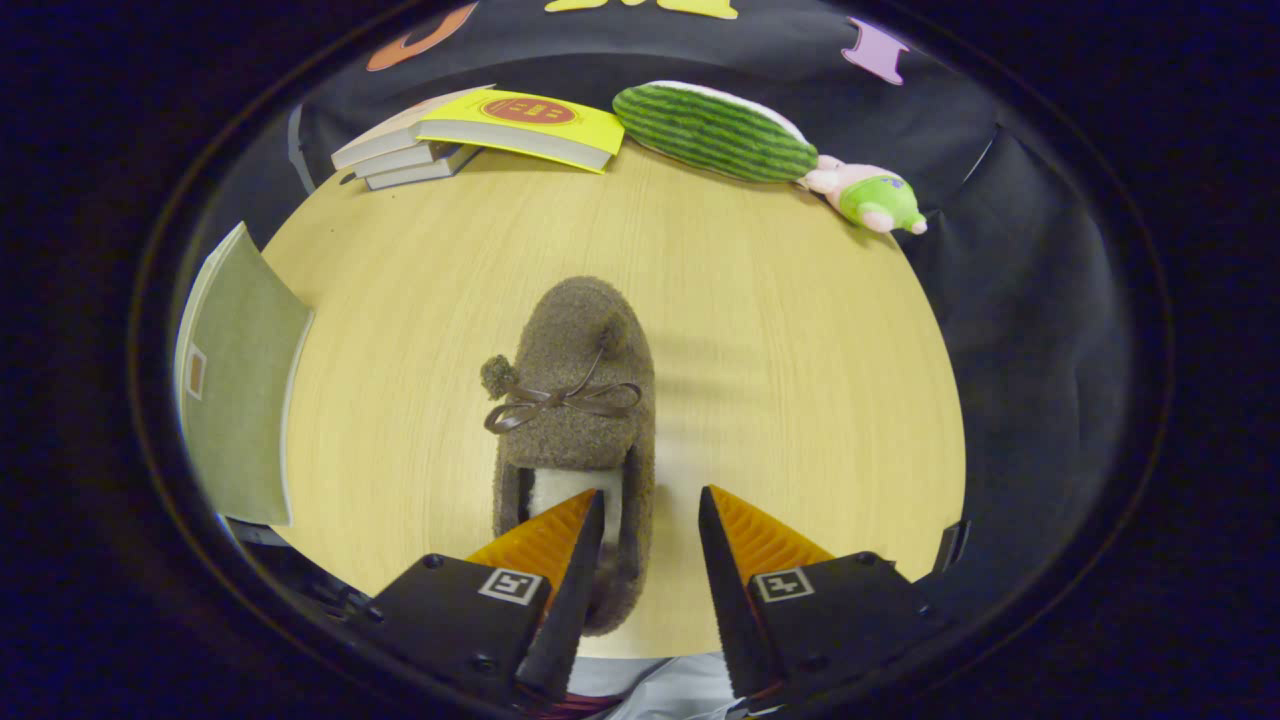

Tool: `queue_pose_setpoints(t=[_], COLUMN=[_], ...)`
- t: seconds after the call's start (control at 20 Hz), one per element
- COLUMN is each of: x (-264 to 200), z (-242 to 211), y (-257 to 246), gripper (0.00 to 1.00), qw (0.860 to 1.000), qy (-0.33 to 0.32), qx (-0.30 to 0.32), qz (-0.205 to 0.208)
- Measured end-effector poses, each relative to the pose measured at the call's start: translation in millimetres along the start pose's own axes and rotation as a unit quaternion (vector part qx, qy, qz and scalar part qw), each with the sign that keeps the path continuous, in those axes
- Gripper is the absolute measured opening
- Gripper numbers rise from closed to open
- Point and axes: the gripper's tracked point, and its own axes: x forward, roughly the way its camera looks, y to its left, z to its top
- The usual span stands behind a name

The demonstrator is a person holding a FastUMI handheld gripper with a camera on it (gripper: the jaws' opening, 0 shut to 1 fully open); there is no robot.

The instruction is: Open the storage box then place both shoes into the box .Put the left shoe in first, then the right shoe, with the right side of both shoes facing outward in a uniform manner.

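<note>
At centre frame a brown fuzzy slipper with a cord bow and pompom point(572, 420) lies on the round pale wooden table point(800, 400), toe pointing away. The hand-held gripper point(650, 512) is open: its left finger sits over the slipper's cream-lined opening, its right outside the heel wall. Closing now may pinch only soft collar, letting the slipper sag or twist.
</note>
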Motion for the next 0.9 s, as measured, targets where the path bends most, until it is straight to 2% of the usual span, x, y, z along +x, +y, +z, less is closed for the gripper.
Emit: queue_pose_setpoints(t=[0.1,0.5,0.7,0.9], x=[7,17,10,-8], z=[-3,0,-5,-1], y=[5,3,10,4], gripper=[0.42,0.08,0.06,0.06], qw=[1.0,0.997,0.99,0.988], qy=[0.015,0.018,0.037,0.034], qx=[0.005,0.059,0.106,0.12], qz=[0.015,0.038,0.086,0.089])
